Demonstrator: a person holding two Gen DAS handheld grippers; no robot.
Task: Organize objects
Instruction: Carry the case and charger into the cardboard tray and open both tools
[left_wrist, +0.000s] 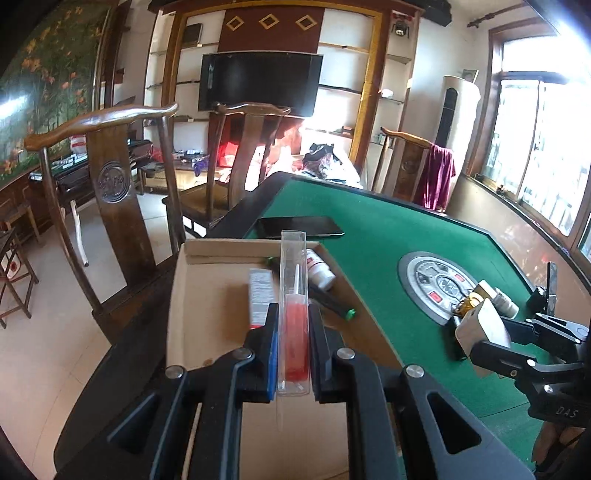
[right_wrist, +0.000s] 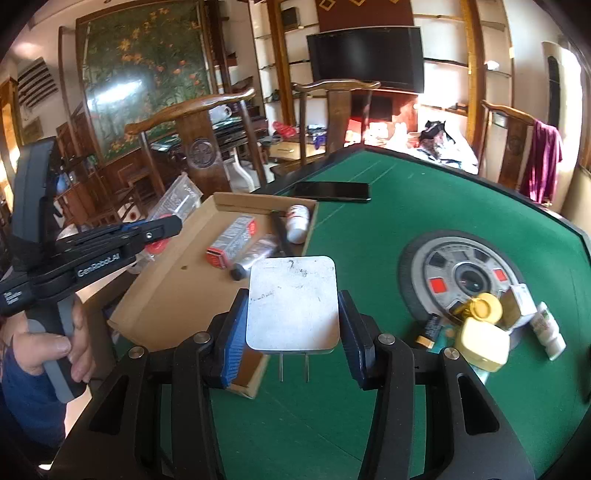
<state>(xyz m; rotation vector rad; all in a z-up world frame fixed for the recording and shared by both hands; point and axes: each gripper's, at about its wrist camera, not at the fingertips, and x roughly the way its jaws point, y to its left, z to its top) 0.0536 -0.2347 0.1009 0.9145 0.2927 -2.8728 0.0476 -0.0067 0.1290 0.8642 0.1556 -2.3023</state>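
Green bench (right_wrist: 406, 192) | our left claw (left_wrist: 293, 354) grips clear tube (left_wrist: 293, 295) | our right claw (right_wrist: 291, 332) grips white charger (right_wrist: 291, 302) | box (right_wrist: 177, 295) at ten o'clock

A clear slim plastic case (left_wrist: 293, 314) holding a red-filled syringe-like tube stands lengthwise between the left tongs (left_wrist: 293, 354), pinched at its lower end, above the shallow cardboard box (left_wrist: 207, 314). A white flat charger plug (right_wrist: 292, 304), scuffed, its two prongs pointing down, is clamped by its sides in the right tongs (right_wrist: 291, 332) above the box's near corner. In the box lie a red-ended carton (right_wrist: 231, 242), a silvery tube (right_wrist: 255, 254), a black pen with a green tip (left_wrist: 332, 301) and a white bottle (right_wrist: 297, 223) on its side. On the green desk (right_wrist: 424, 199), by the round centre panel, cluster a gold-capped jar (right_wrist: 482, 306), a pale yellow case (right_wrist: 482, 345) and a small white bottle (right_wrist: 548, 328).
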